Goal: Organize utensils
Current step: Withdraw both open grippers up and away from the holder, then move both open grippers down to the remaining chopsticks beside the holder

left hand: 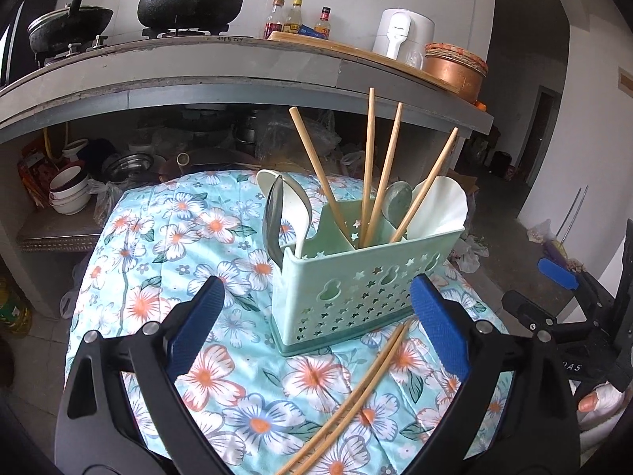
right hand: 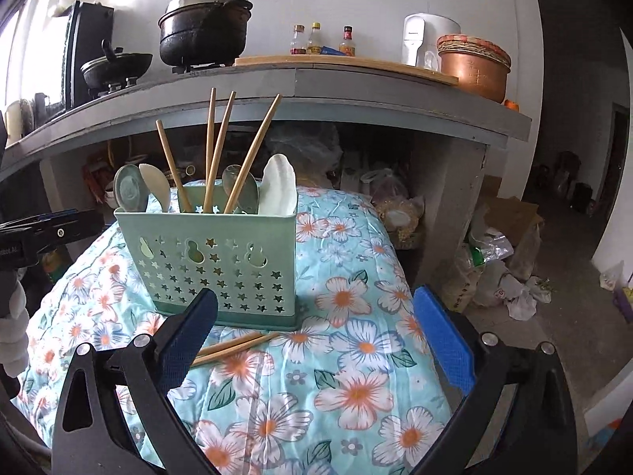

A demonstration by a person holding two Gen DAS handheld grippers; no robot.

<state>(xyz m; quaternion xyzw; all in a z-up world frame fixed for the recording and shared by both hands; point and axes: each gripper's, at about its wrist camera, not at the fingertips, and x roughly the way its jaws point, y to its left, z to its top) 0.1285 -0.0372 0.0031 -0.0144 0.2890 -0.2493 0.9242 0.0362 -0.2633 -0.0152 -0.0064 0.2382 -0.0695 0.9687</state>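
A pale green utensil caddy [left hand: 356, 277] with star-shaped cut-outs stands upright on a table covered by a floral cloth [left hand: 166, 261]. Four bamboo chopsticks [left hand: 370, 166] lean upright in its middle compartment. White ceramic spoons [left hand: 435, 206] and a metal spoon [left hand: 275, 217] stand in the compartments on either side. Two more loose chopsticks [left hand: 356, 396] lie side by side on the cloth, their tips just beside the caddy's base.

The left gripper [left hand: 316, 324] hovers over these loose chopsticks, its fingers spread wide and grasping nothing. The right gripper [right hand: 316, 332] faces the caddy from the other side, its fingers likewise released and empty; the loose pair's tips lie near its left finger [right hand: 186, 340].
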